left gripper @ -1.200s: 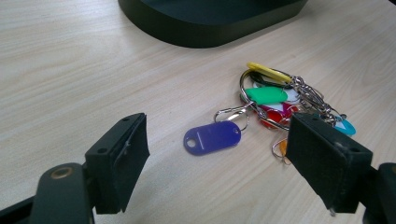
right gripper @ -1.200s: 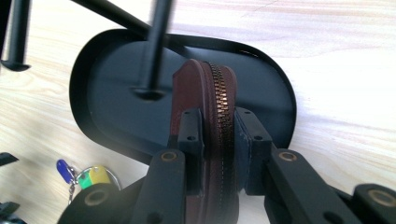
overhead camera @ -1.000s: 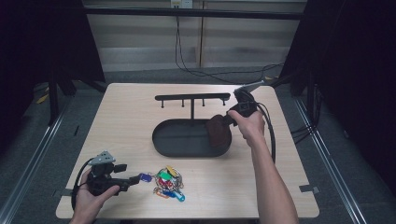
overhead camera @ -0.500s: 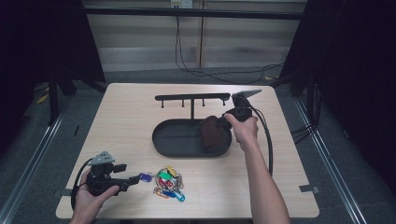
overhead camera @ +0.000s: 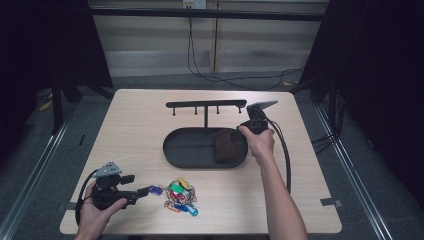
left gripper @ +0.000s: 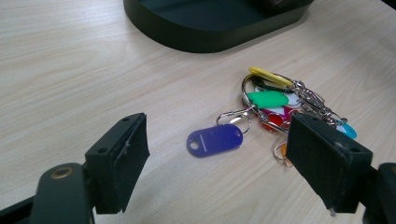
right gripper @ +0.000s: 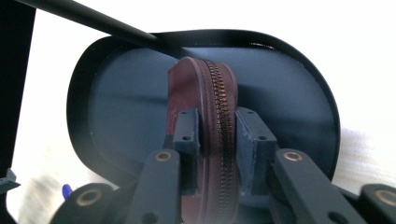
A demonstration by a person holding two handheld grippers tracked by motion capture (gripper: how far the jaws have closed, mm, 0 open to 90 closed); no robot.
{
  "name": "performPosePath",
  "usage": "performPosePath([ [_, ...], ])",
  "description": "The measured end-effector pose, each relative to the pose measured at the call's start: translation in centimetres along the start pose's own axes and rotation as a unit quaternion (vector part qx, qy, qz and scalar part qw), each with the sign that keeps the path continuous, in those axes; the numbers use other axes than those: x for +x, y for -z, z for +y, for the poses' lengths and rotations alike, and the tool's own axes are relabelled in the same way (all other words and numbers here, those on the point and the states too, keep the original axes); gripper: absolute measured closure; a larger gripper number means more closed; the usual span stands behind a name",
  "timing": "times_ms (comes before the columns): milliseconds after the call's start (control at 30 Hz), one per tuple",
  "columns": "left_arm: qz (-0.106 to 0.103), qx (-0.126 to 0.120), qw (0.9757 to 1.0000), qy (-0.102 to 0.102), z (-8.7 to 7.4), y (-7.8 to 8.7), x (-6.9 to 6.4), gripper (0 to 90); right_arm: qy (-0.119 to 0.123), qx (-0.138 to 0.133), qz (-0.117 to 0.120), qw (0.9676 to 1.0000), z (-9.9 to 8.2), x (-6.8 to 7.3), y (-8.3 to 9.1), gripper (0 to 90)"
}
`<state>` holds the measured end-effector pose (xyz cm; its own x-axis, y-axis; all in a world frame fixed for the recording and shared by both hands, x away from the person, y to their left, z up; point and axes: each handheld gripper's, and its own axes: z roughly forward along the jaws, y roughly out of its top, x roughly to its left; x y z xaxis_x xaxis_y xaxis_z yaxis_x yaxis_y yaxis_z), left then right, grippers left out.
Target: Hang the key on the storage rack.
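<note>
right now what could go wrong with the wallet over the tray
The right tongs pinch the brown zippered leather wallet on its zipper edge, so it may tip or land on edge in the black oval metal tray. The black hook rack above the tray could snag the right tongs on lifting away.

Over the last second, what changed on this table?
The right hand-held gripper carried the brown zip pouch down into the black oval tray; its jaws have just been opening slightly, pouch between them. The left hand-held gripper stayed open beside the key tags.
</note>
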<state>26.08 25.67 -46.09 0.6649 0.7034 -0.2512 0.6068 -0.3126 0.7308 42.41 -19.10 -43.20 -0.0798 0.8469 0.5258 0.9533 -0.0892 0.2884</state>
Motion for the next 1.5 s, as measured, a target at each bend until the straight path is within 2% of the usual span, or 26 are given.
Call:
performPosePath([
  [133, -0.001, -0.003, 1.0000, 0.003, 0.0, 0.0, 0.0, 21.0, 0.004, -0.011, -0.018, 0.9998, 0.0, -0.1, -0.2, 67.7],
  [200, 0.000, -0.002, 1.0000, 0.002, 0.0, 0.0, 0.1, 21.0, 0.003, -0.010, -0.025, 0.9996, 0.0, -0.2, -0.2, 67.3],
  [333, 0.000, 0.000, 1.0000, 0.000, 0.0, 0.0, 0.0, 21.1, 0.010, -0.001, -0.058, 0.9983, -0.1, -0.4, -0.4, 68.4],
  [400, 0.000, -0.001, 1.0000, 0.000, 0.0, 0.0, 0.0, 21.0, 0.010, -0.007, -0.054, 0.9985, -0.2, -0.4, -0.4, 68.2],
  [533, -0.002, -0.006, 1.0000, 0.001, 0.0, 0.1, -0.1, 21.1, 0.015, -0.017, -0.061, 0.9979, -0.3, -0.3, -0.3, 60.6],
  [600, -0.003, -0.005, 1.0000, -0.002, 0.0, 0.1, -0.2, 21.2, 0.030, -0.024, -0.078, 0.9962, -0.3, 0.0, 0.1, 58.4],
  [667, -0.003, -0.002, 1.0000, -0.004, 0.0, 0.0, -0.2, 21.2, 0.035, -0.028, -0.083, 0.9955, -0.4, 0.1, 0.4, 51.7],
  [767, -0.002, -0.002, 1.0000, -0.003, 0.0, 0.0, -0.2, 21.3, 0.049, -0.032, -0.097, 0.9936, -0.6, 0.4, 1.0, 47.6],
  [967, -0.003, 0.001, 1.0000, -0.003, 0.0, -0.1, -0.2, 21.8, 0.078, -0.051, -0.107, 0.9899, -1.2, 0.9, 2.5, 39.0],
  [1100, -0.004, 0.000, 1.0000, 0.000, 0.0, -0.1, -0.2, 22.1, 0.101, -0.067, -0.109, 0.9866, -1.8, 1.4, 3.5, 36.8],
  [1200, -0.002, -0.001, 1.0000, 0.001, 0.0, -0.2, -0.2, 22.3, 0.101, -0.074, -0.097, 0.9874, -2.4, 1.5, 3.9, 34.8],
  [1233, -0.004, -0.002, 1.0000, 0.003, 0.0, -0.2, -0.2, 22.3, 0.109, -0.075, -0.101, 0.9860, -2.7, 1.5, 4.0, 34.3],
  [1367, -0.004, -0.005, 1.0000, 0.006, -0.1, -0.2, -0.2, 22.3, 0.116, -0.078, -0.109, 0.9842, -3.6, 1.4, 4.3, 30.3],
  [1433, -0.005, -0.006, 0.9999, 0.008, -0.1, -0.2, -0.2, 22.3, 0.101, -0.074, -0.097, 0.9874, -4.2, 1.3, 4.5, 27.3],
  [1500, -0.005, -0.007, 0.9999, 0.011, -0.1, -0.2, -0.1, 22.3, 0.107, -0.069, -0.101, 0.9868, -4.8, 1.3, 4.6, 27.3],
])
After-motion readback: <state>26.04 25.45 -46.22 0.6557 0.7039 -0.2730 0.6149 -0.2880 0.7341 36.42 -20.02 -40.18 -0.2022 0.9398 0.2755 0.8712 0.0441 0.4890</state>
